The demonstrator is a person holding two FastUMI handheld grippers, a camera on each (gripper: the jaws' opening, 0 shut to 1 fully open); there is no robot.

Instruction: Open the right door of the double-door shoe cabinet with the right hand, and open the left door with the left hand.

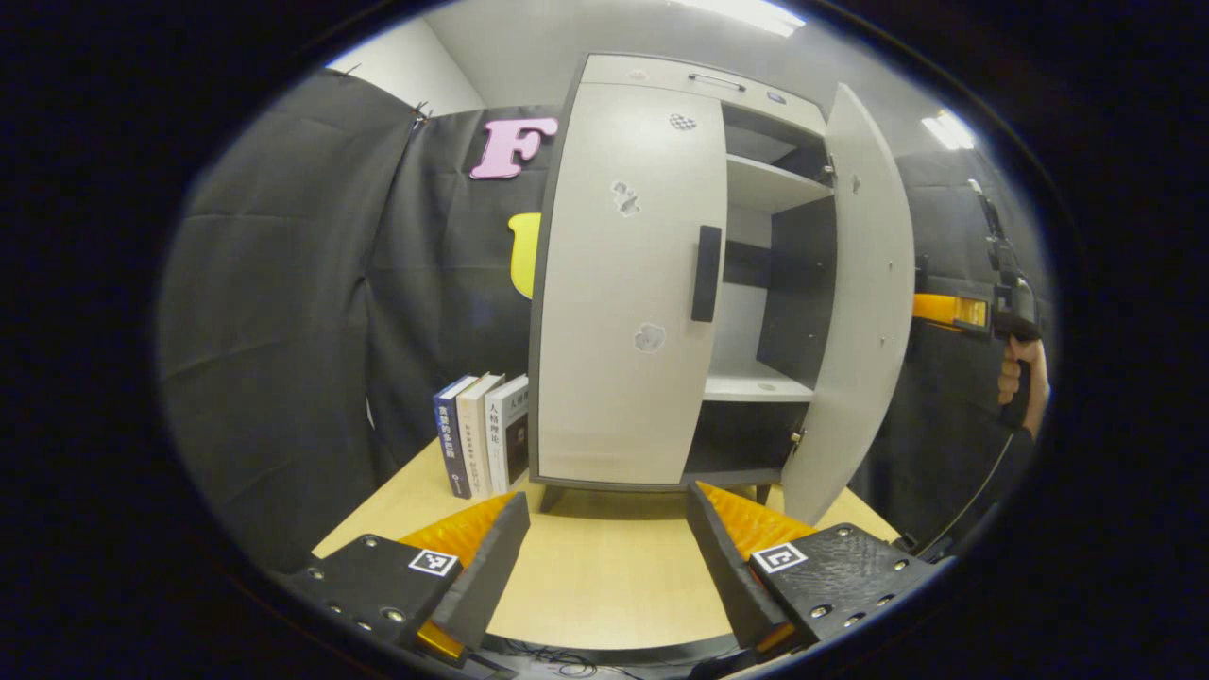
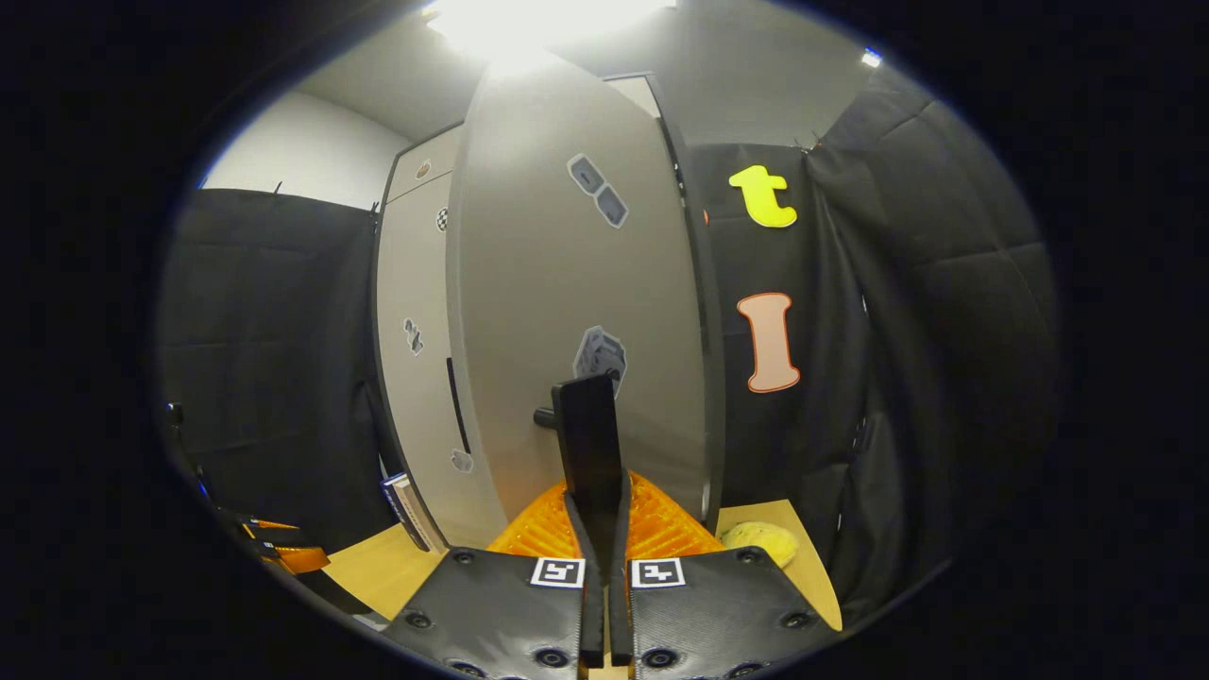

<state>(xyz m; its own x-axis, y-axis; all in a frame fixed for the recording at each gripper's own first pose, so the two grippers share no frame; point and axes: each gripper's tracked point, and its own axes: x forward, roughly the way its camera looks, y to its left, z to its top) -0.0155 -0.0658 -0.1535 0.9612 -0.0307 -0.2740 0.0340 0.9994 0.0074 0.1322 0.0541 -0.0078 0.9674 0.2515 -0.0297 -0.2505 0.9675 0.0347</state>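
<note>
On right door handle (image 2: pixel 587 442), right gripper (image 2: pixel 605 529)

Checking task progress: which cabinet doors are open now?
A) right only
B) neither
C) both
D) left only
A: in the left gripper view the right door stands swung out with shelves showing behind it, while the left door sits flush and closed; the right gripper has its jaws closed on the right door's handle, and the left gripper is open, short of the cabinet.
</note>
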